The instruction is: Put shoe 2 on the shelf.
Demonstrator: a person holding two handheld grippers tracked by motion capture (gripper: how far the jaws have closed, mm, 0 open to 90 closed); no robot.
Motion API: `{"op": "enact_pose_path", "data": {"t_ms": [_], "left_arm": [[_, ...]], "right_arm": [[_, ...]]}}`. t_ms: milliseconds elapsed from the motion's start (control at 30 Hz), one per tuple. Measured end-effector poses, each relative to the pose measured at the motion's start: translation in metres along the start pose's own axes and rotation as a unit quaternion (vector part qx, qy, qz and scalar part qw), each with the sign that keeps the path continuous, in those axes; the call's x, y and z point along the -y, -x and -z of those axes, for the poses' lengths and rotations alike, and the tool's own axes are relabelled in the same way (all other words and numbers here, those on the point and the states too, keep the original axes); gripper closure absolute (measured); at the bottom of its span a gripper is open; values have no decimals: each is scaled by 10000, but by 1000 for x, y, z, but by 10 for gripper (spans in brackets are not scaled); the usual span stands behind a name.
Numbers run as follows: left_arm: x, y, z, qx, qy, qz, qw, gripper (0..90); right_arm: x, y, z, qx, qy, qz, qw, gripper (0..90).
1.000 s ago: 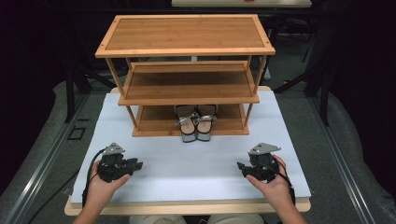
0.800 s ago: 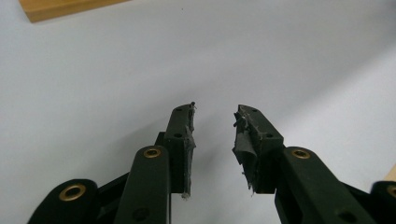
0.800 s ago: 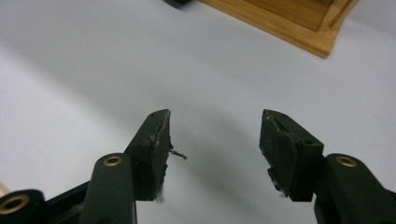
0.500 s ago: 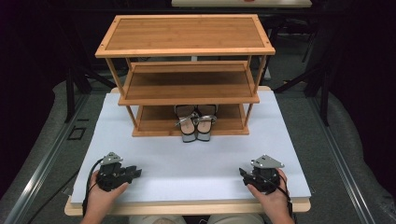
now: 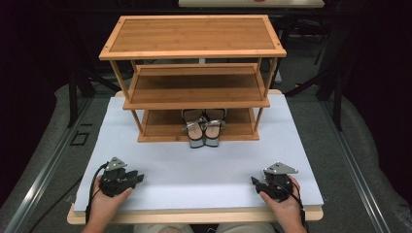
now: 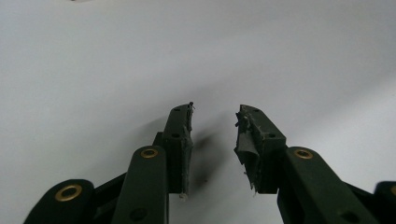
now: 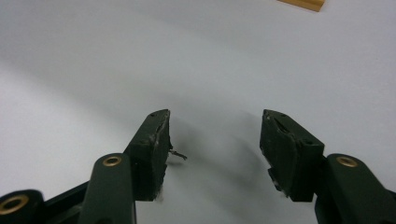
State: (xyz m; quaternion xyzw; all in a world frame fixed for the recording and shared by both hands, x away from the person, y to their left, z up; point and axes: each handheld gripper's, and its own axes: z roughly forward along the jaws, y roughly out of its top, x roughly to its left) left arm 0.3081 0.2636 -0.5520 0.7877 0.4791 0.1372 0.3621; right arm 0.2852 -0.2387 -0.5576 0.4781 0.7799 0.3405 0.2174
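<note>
A three-tier bamboo shoe rack (image 5: pixel 194 77) stands at the back of the white table top (image 5: pixel 204 165). A pair of grey strappy sandals (image 5: pixel 203 127) sits on its bottom shelf, toes poking out over the front edge. My left gripper (image 5: pixel 140 177) rests low at the front left, held by a hand, and it is open with nothing between its jaws (image 6: pixel 215 122). My right gripper (image 5: pixel 253 181) rests at the front right, open wider (image 7: pixel 215 123), with only white surface between its jaws.
The rack's top and middle shelves hold nothing. A corner of the rack's bamboo base (image 7: pixel 303 3) shows at the top of the right gripper view. Dark floor and metal stand legs (image 5: pixel 77 92) surround the table. The wooden front edge (image 5: pixel 194 216) lies just behind both hands.
Both hands have drawn back toward the front edge of the table and lowered the grippers onto it. The sandals and rack have not moved.
</note>
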Motion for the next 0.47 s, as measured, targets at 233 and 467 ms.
{"op": "enact_pose_path", "data": {"t_ms": [233, 467], "left_arm": [[1, -2, -2, 57, 1, 87, 9999, 640], [-2, -2, -5, 134, 13, 101, 9999, 606]], "right_arm": [[0, 1, -2, -5, 55, -46, 10000, 425], [3, 2, 1, 50, 55, -79, 9999, 424]]}}
